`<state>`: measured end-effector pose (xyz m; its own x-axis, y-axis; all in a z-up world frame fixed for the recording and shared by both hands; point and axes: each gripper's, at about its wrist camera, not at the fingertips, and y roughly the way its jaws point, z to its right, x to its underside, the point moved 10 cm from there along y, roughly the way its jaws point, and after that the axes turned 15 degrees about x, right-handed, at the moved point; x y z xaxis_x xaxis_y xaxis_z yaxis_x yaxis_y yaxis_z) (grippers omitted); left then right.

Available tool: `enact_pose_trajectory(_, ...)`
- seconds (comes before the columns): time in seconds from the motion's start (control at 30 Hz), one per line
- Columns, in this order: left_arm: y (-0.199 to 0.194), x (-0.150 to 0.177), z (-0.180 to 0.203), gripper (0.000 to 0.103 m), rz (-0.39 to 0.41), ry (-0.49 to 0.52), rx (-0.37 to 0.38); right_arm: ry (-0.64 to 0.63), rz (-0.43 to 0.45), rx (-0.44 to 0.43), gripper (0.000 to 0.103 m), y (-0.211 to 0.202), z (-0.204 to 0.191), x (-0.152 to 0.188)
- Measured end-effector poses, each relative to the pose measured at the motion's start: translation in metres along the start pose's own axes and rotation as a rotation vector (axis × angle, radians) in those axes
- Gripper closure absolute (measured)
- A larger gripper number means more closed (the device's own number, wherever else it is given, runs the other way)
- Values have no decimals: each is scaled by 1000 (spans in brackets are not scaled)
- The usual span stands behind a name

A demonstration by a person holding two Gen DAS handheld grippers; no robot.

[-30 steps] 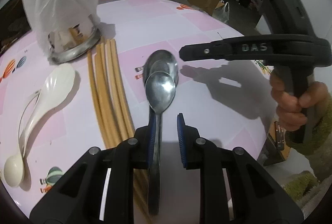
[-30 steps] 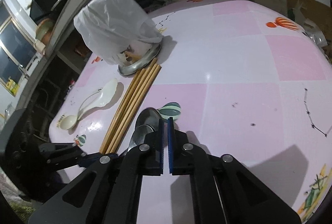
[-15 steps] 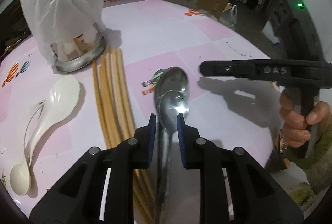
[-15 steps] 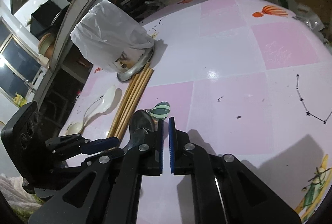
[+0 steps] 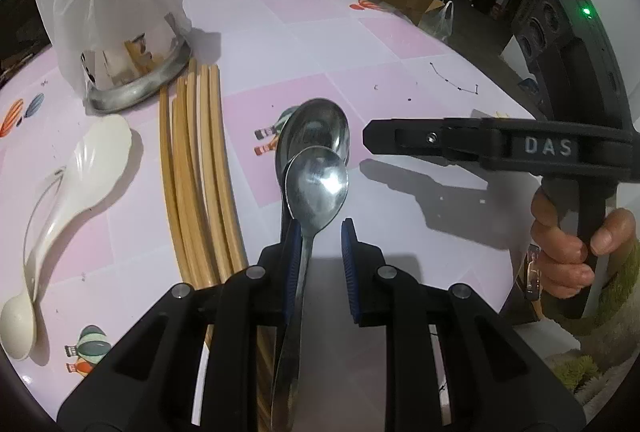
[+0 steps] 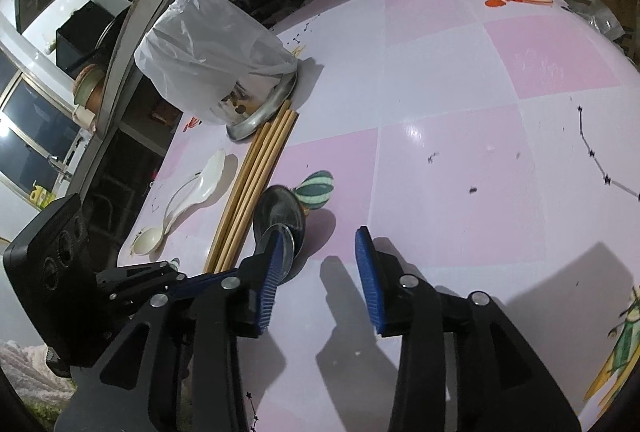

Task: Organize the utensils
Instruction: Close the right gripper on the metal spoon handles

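Left wrist view
Metal spoons: two steel spoons (image 5: 316,168), shiny, one stacked on the other, the smaller bowl lying over the lower part of the larger one, handles running back toward the camera.
Where they lie: on the pink-and-white checked table (image 5: 320,44), just right of the chopsticks.
Left gripper (image 5: 320,264): blue pads a narrow gap apart; the spoon handles pass between them, close against the left pad, clear of the right one. Not gripped as far as I can tell.
Chopsticks (image 5: 196,172): a bundle of pale wooden sticks laid side by side, far ends near the holder.
White spoons (image 5: 76,188): cream ladle-shaped spoons nested together, left of the chopsticks.
Utensil holder (image 5: 120,16): metal stand under a white plastic bag, far left.
Right gripper in this view (image 5: 372,138): seen side-on, held by a hand (image 5: 568,248).
Versus a second ago: the spoon stack and the pad gap look the same.

Right wrist view
Right gripper (image 6: 320,272): jaws opening, pads now well apart, only bare table between them.
Spoon bowl (image 6: 280,212): showing just beyond the left pad, next to a balloon print.
Versus a second ago: the pads were pressed together then.
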<state>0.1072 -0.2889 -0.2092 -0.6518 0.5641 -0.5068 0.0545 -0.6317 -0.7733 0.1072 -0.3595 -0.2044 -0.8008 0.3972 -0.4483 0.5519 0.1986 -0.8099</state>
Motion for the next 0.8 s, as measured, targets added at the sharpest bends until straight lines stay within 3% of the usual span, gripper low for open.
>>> enact_pose_trajectory(0.6, 5, 3, 4, 83, -4, -30, 125, -30, -15, 24, 64, 3, -13, 15)
enact_pose_trajectory(0.8, 7, 3, 11, 83, -6, 9, 118, -62, -9, 60, 74, 8, -14, 13)
